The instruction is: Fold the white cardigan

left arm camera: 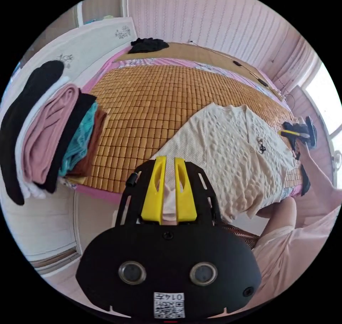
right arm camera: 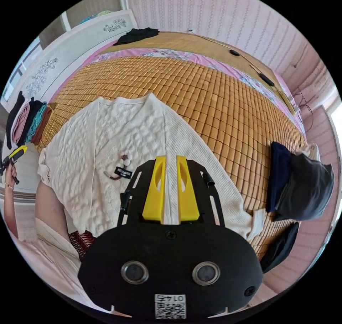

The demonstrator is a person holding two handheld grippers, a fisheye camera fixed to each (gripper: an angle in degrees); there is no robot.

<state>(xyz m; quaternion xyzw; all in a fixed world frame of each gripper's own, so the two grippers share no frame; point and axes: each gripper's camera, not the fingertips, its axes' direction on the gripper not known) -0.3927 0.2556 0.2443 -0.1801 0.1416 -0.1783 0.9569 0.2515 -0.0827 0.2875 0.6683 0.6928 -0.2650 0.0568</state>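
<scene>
Below the lenses, each tongs housing carries a small white sticker [left arm camera: 169, 304] with a square code and mirrored characters; these I leave unread. The black tag [right arm camera: 123, 172] on the white cardigan [right arm camera: 107, 142] has tiny, illegible lettering.

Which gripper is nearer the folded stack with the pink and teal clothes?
Left. The left gripper hovers over the white cardigan end nearest the stack. The right gripper hovers over the cardigan's opposite end, by the dark clothes pile.
</scene>
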